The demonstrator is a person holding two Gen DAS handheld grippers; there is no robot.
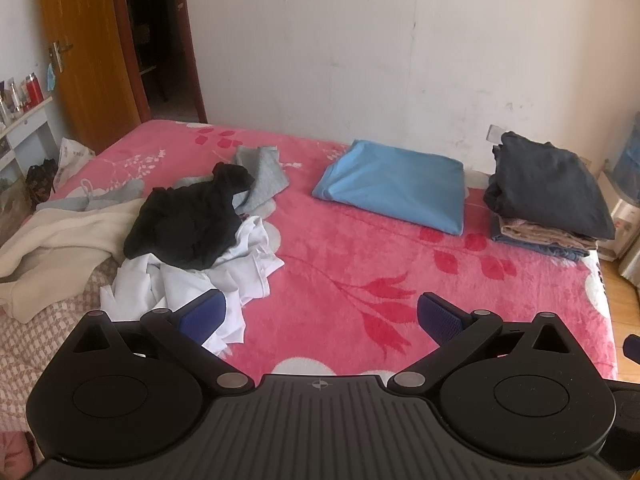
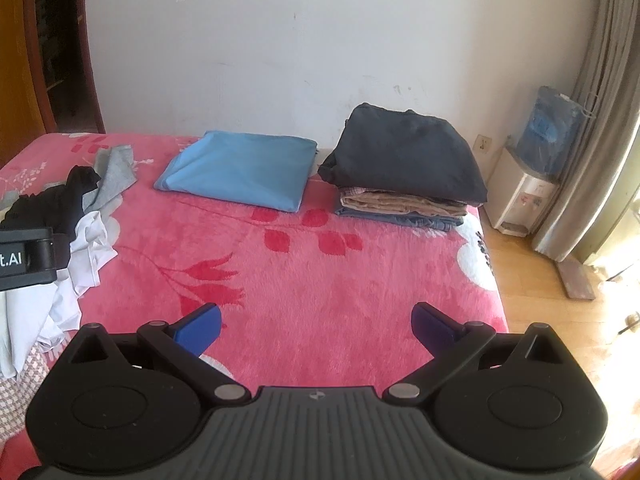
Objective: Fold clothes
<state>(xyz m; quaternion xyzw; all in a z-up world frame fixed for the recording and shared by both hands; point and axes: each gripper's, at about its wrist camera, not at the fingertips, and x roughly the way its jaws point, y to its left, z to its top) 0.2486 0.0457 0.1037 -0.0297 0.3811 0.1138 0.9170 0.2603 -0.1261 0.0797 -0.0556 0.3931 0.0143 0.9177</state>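
Hovering over the pink blanket (image 1: 340,248), left gripper (image 1: 320,312) and right gripper (image 2: 316,320) held jaws spread, empty, near the crumpled clothes (image 1: 188,232).

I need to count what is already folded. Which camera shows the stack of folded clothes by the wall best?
The right wrist view: the folded stack sits near the middle, its dark top piece and tan and blue layers clearly separated. The left wrist view shows the same stack at the far right edge, smaller and distorted, its layers harder to separate.

One folded blue cloth (image 2: 240,168); one folded stack (image 2: 404,168); one loose pile (image 1: 192,236)
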